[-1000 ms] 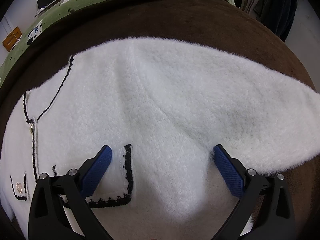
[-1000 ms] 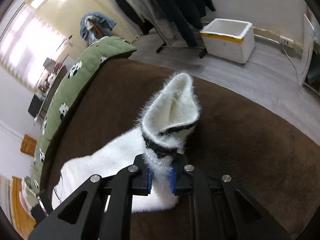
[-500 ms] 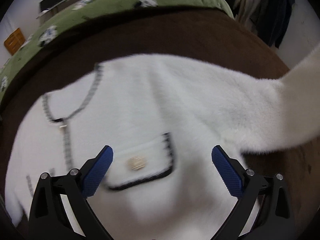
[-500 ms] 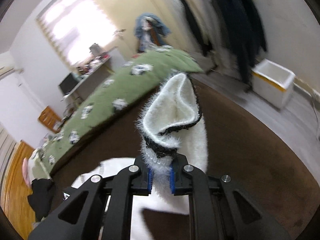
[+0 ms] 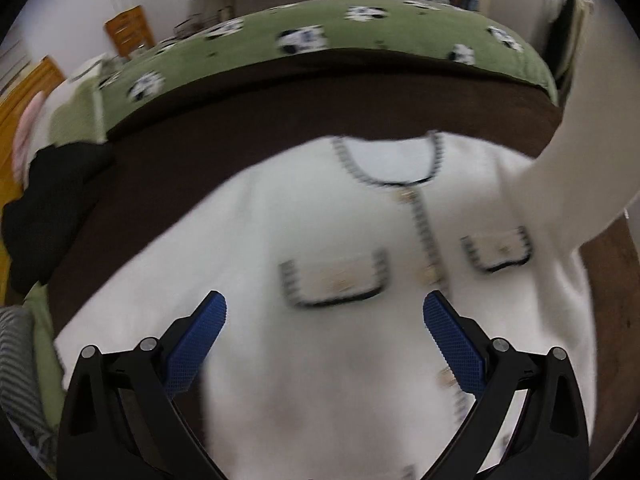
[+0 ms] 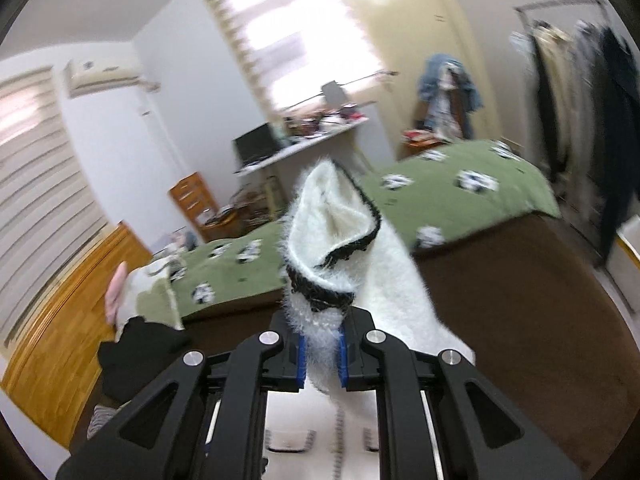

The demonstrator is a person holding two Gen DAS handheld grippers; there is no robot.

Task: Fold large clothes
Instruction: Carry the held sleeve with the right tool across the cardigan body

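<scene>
Right gripper (image 6: 322, 354), clamped on black-trimmed sleeve cuff (image 6: 334, 248), has swung it up over fuzzy white cardigan (image 5: 320, 280); left gripper (image 5: 324, 334) hovers, blue pads apart. Sleeve fold underway.

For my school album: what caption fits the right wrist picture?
Right tool lifts the white cardigan's cuff above the brown bed.

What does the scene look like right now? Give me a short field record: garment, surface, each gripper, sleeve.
garment: white fuzzy cardigan with black trim, lying front up, two chest pockets showing
surface: brown blanket over a bed; green patterned quilt behind it
left gripper: open, holding nothing, over the cardigan's lower front
right gripper: shut on the sleeve cuff
sleeve: lifted off the blanket, rising at the right of the left wrist view
image quality: left wrist view is motion-blurred
</scene>
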